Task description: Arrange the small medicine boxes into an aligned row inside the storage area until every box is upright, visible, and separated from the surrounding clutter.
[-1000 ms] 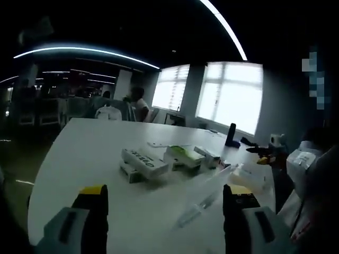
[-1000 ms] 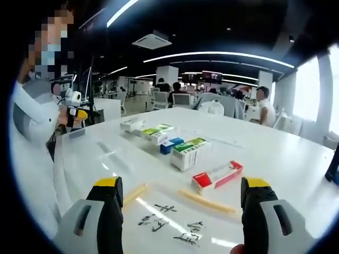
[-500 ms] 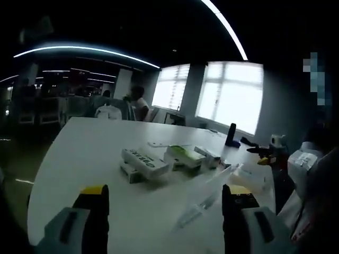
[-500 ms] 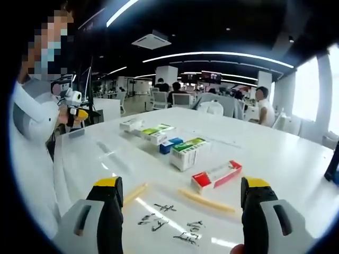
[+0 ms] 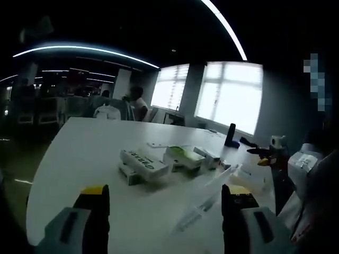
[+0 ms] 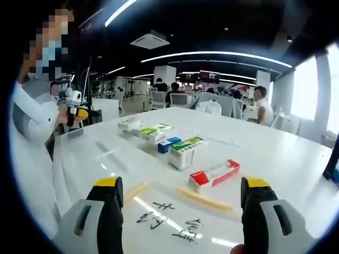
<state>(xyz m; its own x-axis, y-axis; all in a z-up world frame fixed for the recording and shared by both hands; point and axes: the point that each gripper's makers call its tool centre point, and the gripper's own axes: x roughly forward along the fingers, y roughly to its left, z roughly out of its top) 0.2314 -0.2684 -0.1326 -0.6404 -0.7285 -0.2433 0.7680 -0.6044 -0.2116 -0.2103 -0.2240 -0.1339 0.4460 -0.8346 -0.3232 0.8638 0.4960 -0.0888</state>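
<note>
Both grippers, left point(image 5: 165, 203) and right point(image 6: 180, 198), hold jaws apart over the table point(image 6: 275, 151); medicine boxes point(image 6: 185, 152) lie loose.

Bare table point(image 6: 275, 153) right of red box point(image 6: 214, 174); boxes point(image 6: 167, 143) crowd left

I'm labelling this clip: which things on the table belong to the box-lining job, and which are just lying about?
Part of the job:
red and white box
green and white box
blue box
lime-topped box
small white box
clear storage tray

Just lying about:
dark bottle near the window
white chair beyond the table
</note>
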